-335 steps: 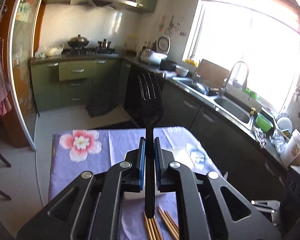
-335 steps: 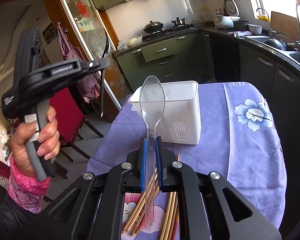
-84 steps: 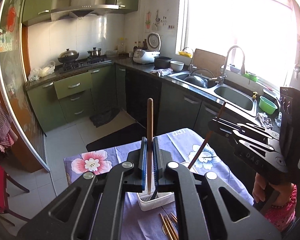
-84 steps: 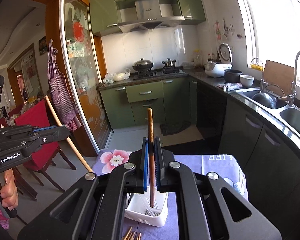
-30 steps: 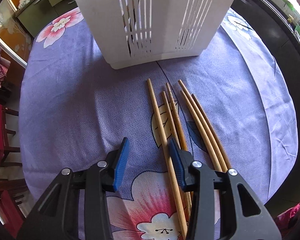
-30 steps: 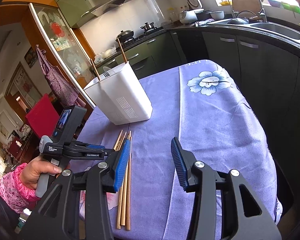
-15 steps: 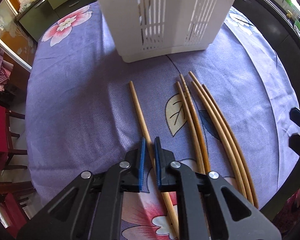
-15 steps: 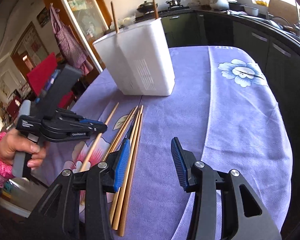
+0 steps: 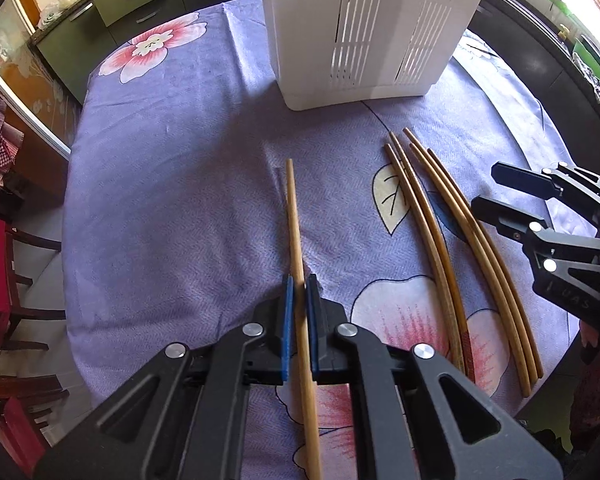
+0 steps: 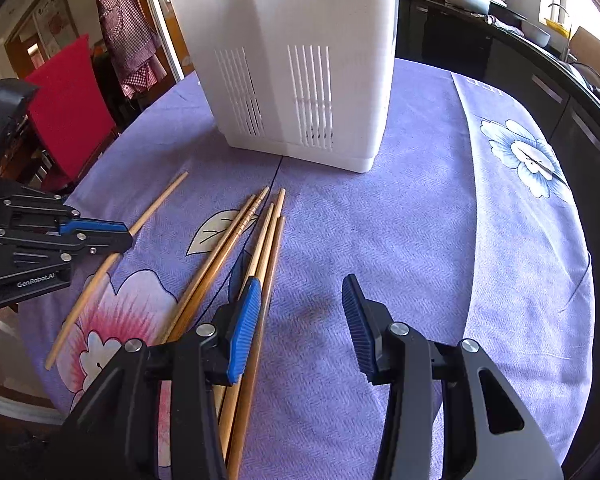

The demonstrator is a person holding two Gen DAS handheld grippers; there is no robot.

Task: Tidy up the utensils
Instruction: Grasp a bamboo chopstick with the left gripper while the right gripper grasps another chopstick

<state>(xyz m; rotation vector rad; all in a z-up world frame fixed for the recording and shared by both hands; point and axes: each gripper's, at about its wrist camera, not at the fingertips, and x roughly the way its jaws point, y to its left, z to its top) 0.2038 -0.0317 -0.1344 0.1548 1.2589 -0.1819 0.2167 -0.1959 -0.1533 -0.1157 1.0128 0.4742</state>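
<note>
**One chopstick pulled aside and gripped; four more wait**

Purple flowered tablecloth (image 9: 172, 184) covers the table, and the white holder (image 9: 364, 28) stands upright at its far side. Compared with one second ago, the left gripper (image 9: 299, 312) was open above the bundle; now its blue pads are closed tight on one chopstick (image 9: 294, 220). This stick now lies alone on the cloth, well apart from the others and to the left of them, with its tip pointing toward the holder. It seems not yet lifted.

The right gripper (image 10: 300, 320) is wide open and holds nothing. It is now lower and nearer to the holder than half a second ago, and its left pad is just beside the remaining chopsticks (image 10: 252, 248). These four lie together in front of the holder, to its right in the left wrist view.

I judge that the left stick is ready to go up into the holder, and the right gripper will probably take one from the group.
</note>
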